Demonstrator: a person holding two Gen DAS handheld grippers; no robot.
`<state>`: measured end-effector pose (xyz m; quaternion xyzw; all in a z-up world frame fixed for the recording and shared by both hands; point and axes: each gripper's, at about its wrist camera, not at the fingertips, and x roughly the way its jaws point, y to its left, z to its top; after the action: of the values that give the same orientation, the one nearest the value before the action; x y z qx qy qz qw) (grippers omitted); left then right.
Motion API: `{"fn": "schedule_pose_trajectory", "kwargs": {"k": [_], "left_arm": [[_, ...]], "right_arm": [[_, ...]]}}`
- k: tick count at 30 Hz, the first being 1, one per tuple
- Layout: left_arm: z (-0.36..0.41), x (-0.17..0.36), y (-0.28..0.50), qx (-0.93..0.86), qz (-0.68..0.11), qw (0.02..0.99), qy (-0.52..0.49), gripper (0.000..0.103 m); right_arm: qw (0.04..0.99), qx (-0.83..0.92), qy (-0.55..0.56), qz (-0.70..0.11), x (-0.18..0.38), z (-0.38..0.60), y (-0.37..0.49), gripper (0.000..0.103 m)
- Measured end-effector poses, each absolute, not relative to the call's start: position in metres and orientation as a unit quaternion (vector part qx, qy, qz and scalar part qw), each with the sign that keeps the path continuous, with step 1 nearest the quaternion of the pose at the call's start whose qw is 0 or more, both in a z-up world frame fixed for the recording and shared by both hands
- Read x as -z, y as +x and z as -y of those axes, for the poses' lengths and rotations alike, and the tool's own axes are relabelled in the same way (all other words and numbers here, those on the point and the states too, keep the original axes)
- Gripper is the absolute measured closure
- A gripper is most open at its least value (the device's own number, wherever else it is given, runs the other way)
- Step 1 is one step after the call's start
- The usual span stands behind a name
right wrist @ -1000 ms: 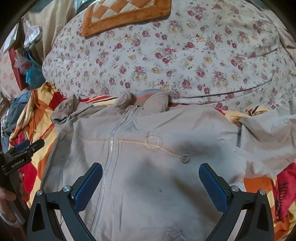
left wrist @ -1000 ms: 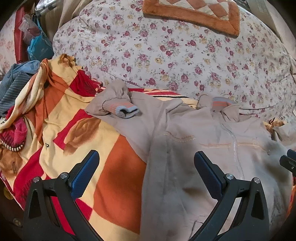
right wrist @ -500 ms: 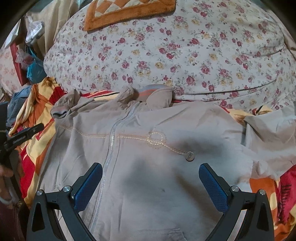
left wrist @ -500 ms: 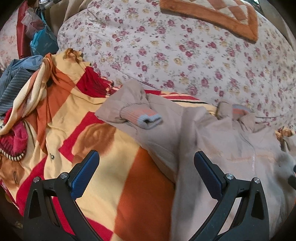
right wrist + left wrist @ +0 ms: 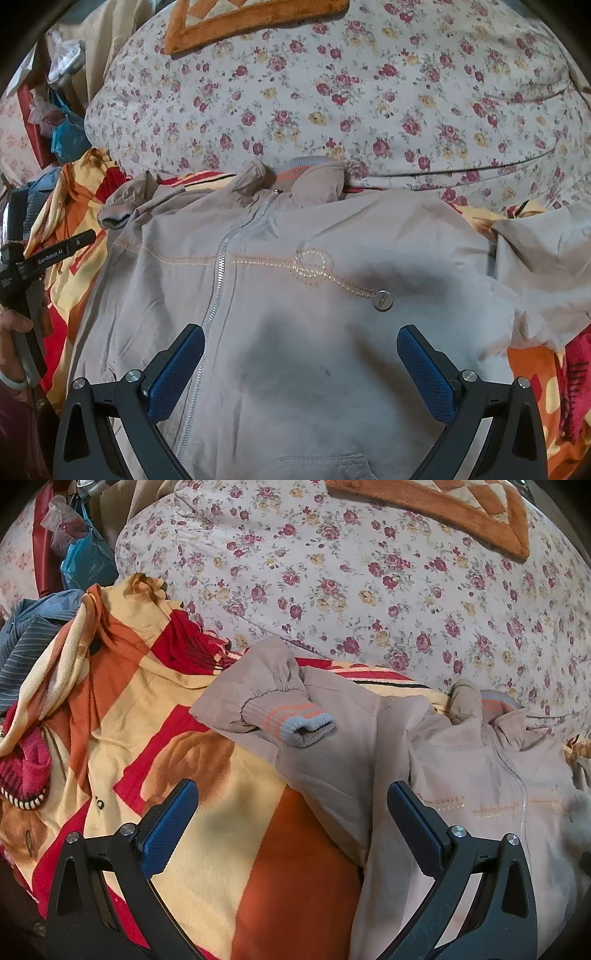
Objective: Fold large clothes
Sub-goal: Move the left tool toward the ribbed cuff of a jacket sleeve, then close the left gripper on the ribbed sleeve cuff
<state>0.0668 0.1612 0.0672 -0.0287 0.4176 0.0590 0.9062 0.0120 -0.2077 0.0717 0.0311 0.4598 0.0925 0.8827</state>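
Left wrist view: our grippers (image 5: 291, 818) (image 5: 301, 363) gape empty over the jacket (image 5: 295, 314); only its sleeve (image 5: 273, 705) lies folded in.

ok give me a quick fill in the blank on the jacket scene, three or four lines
1. The beige zip-up jacket lies front side ____ on the red, orange and yellow blanket.
2. Its zipper is ____.
3. The ribbed sleeve cuff is folded onto the ____.
4. The jaws of the left gripper and right gripper are both ____.

Missing words: up; closed; jacket; open
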Motion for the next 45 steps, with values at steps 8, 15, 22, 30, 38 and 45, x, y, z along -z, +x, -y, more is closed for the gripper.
{"fn": "schedule_pose_trajectory", "kwargs": {"k": [8,15,22,30,38,45], "left_arm": [[-0.166,-0.070,0.085,-0.070,-0.421,0.904,-0.023,0.001],[-0.177,-0.073,0.125,-0.080,-0.428,0.900,-0.037,0.001],[-0.183,-0.052,0.158,-0.066,-0.458,0.884,-0.062,0.029],[-0.201,-0.073,0.150,-0.040,-0.447,0.884,-0.132,0.094],[-0.183,-0.086,0.141,-0.043,-0.456,0.884,-0.099,0.094],[-0.170,-0.073,0.129,-0.044,-0.473,0.874,-0.103,0.073]], "right_arm": [[0.879,-0.097,0.031,-0.465,-0.068,0.206,0.012,0.000],[0.878,-0.106,0.027,-0.466,-0.069,0.204,0.010,0.000],[0.879,-0.103,0.031,-0.465,-0.071,0.209,0.012,0.000],[0.880,-0.100,0.041,-0.463,-0.070,0.214,0.010,0.000],[0.882,-0.105,0.044,-0.457,-0.074,0.216,0.000,0.000],[0.877,-0.107,0.058,-0.465,-0.069,0.220,0.001,0.000]]}}
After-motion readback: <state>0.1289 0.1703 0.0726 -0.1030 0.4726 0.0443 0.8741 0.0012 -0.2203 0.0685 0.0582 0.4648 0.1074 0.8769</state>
